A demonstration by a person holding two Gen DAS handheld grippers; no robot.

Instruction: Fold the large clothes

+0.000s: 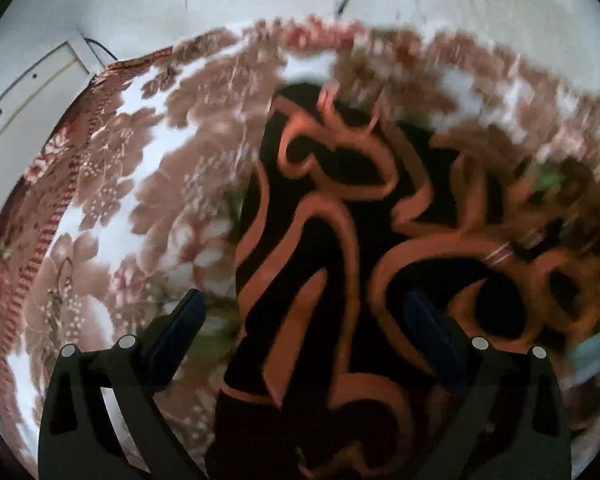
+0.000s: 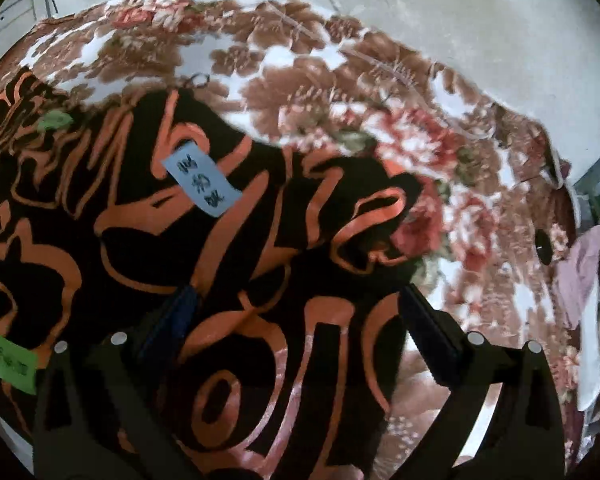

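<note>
A black garment with orange swirl print (image 1: 332,248) lies on a floral brown-and-white blanket (image 1: 140,168). My left gripper (image 1: 308,304) is open, its jaws wide apart over the garment's left edge, nothing between them held. In the right wrist view the same garment (image 2: 204,264) spreads across the left and centre, with a blue label (image 2: 202,184) and a green label (image 2: 12,362) on it. My right gripper (image 2: 296,300) is open over the garment's right part, above the cloth. The left view is motion-blurred.
The blanket (image 2: 340,92) covers a bed that ends at a pale floor (image 2: 480,20) beyond. A pile of pink and white clothes (image 2: 588,272) lies at the right edge. A white door or panel (image 1: 28,88) stands at far left.
</note>
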